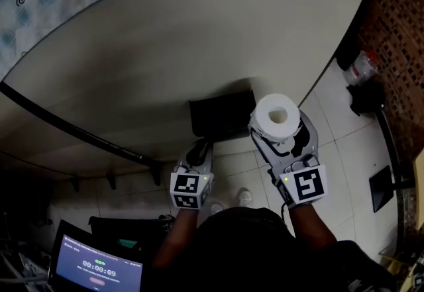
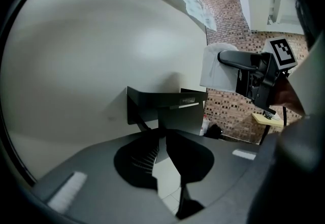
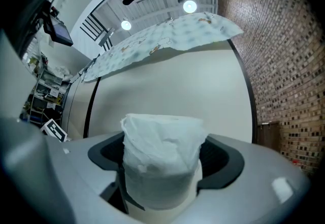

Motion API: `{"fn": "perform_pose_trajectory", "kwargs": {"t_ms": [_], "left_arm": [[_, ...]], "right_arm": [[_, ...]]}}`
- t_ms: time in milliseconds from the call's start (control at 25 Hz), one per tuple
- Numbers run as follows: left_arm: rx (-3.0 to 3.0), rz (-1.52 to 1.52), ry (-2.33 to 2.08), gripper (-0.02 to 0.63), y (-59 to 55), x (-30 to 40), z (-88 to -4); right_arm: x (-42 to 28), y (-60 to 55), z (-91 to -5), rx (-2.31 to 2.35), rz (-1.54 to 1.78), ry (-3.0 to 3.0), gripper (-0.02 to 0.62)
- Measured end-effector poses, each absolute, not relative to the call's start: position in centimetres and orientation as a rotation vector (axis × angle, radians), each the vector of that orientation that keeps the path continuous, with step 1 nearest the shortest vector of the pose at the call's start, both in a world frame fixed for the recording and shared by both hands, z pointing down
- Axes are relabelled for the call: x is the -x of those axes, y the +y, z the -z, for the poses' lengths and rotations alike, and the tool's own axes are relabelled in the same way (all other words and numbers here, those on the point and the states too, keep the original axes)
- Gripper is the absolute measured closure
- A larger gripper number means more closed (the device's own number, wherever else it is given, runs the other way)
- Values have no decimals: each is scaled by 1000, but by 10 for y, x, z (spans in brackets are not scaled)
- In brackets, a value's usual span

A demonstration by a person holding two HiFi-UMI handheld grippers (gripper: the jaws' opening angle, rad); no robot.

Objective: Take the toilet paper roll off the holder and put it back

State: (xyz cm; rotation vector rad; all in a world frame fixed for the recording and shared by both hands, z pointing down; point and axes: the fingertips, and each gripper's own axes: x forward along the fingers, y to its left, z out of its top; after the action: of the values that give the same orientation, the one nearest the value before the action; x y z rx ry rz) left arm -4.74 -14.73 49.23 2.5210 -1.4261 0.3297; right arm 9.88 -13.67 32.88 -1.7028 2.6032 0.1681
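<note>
The toilet paper roll (image 1: 276,115) is off the holder (image 1: 222,115). It sits between the jaws of the right hand-held gripper (image 1: 281,129), which stand wide apart and press on its sides. The roll stands upright, its long axis vertical and the open core facing up toward the head camera. The black holder is fixed to a cream panel (image 1: 165,52) just to the left of the roll and slightly beyond it, so the return looks like a short move leftward. The left hand-held gripper (image 1: 199,150) sits right beneath the holder with its jaws drawn nearly together, leaving only a sliver of gap. I cannot tell whether the tips pinch the holder's lower edge. A small label on the holder is too small to read. A screen (image 1: 99,265) at lower left shows a timer reading 00:00:09.
</note>
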Motion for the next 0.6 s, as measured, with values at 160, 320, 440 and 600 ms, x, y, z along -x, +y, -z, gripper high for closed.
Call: {"fn": "perform_pose_trajectory", "kwargs": {"t_ms": [160,320,440,600], "left_arm": [[-2516,-326,-1397,546,-142,48,-492],[-2493,-288,-1324,545,-133,46,-490],[-2487,-275,-1256,545,-128,44,-484],[-2491,-314,-1217,543,-128,47,-479]], "right_arm": [[-101,-137,-328,1712,-171,2592,170],[-106,-135,-328,1731,-167,2575,169],[-114,-136,-331,1754,-153,2557,170],[-126,-142,-336,1805,-158,2539,169]]}}
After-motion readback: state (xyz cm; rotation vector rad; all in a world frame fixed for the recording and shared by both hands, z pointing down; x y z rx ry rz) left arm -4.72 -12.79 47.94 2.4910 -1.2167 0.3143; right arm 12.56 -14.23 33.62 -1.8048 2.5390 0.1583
